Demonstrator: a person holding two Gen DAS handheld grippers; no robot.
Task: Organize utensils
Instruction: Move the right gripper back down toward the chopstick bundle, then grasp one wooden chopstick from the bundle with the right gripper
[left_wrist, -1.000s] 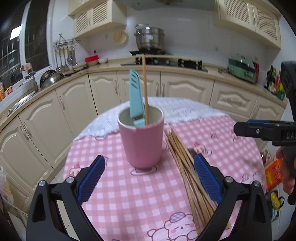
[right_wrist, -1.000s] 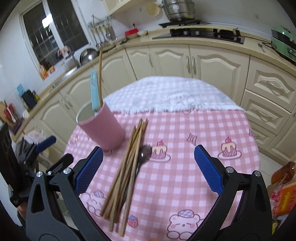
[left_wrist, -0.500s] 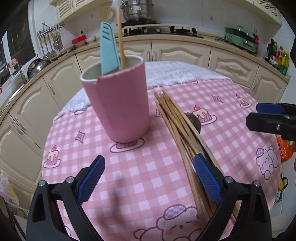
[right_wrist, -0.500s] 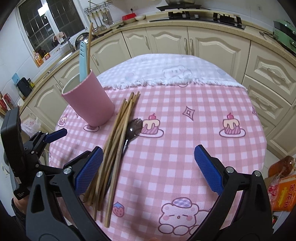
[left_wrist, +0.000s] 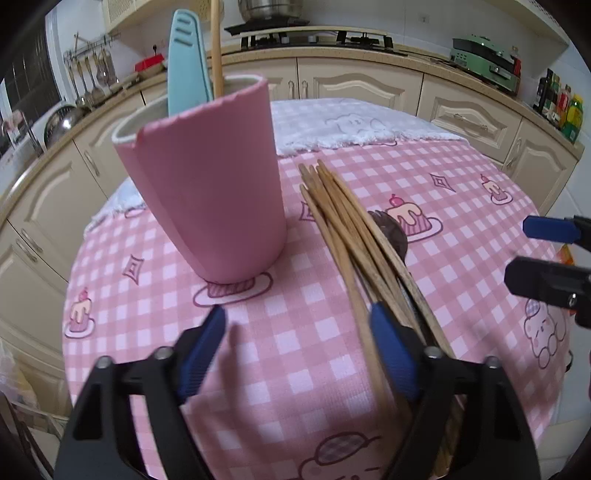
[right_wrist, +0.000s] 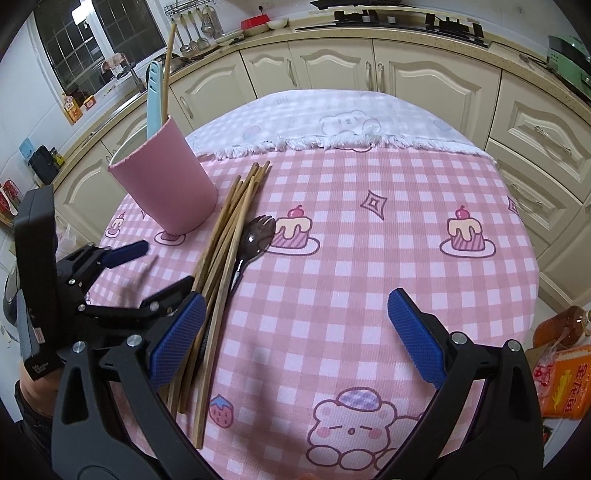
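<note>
Lying beside the smooth pink cup (right_wrist: 168, 181), slim wooden chopsticks (right_wrist: 225, 236)

Wooden chopsticks (right_wrist: 225, 236) bundled beside upright pink cup (right_wrist: 166, 181), black spork (right_wrist: 255, 236) alongside

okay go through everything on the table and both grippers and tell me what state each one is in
Pink cup: upright, holding a blue utensil and one chopstick.
Chopsticks: loose bundle lying flat beside the cup.
Black spork: lying flat, partly under the bundle.
Left gripper: closing, nothing between its fingers, one finger at the bundle.
Right gripper: open, empty.
Tablecloth: spread flat.
</note>
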